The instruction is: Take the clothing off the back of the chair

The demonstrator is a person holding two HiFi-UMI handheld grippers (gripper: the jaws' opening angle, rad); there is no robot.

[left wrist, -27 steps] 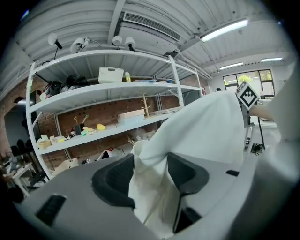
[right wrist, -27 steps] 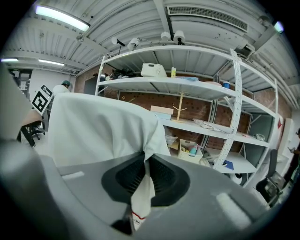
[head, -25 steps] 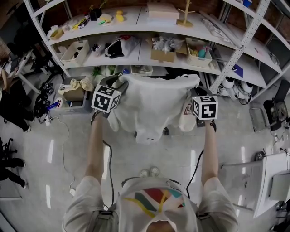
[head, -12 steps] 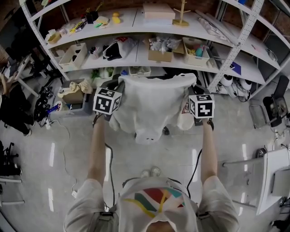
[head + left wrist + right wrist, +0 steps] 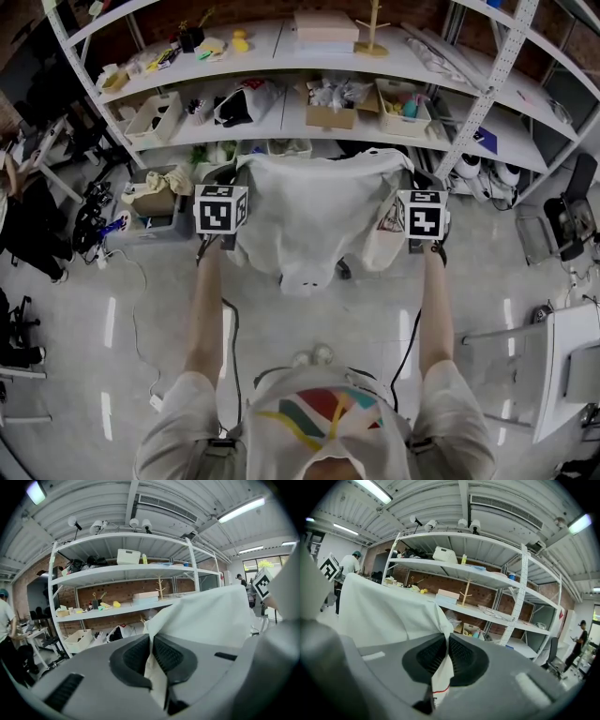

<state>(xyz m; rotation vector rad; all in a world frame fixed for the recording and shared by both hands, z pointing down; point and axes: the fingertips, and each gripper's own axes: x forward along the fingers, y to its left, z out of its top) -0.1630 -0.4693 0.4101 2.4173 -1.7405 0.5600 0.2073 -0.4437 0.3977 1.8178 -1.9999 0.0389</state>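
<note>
A white garment [image 5: 314, 216] hangs over the back of a chair, which it hides almost fully; only a dark part of the chair's base [image 5: 343, 270] shows below it. My left gripper [image 5: 241, 175] is at the garment's upper left corner. Its jaws have just been closing, and in the left gripper view the left gripper [image 5: 151, 649] pinches a fold of the garment [image 5: 211, 616]. My right gripper [image 5: 406, 180] holds the upper right corner. In the right gripper view the right gripper [image 5: 444, 652] is shut on the white cloth [image 5: 384, 611], and a red-printed tag hangs below the pads.
Right behind the chair stands a long white shelving unit [image 5: 281, 117] loaded with boxes, bins and bags. A person [image 5: 23, 211] is at the far left, by cables on the floor [image 5: 98, 220]. A white cart [image 5: 572, 375] is at the right.
The left gripper has rolled so that its marker cube faces up more squarely. The right gripper has risen a little with its corner. The garment's top edge looks pulled straighter between the two.
</note>
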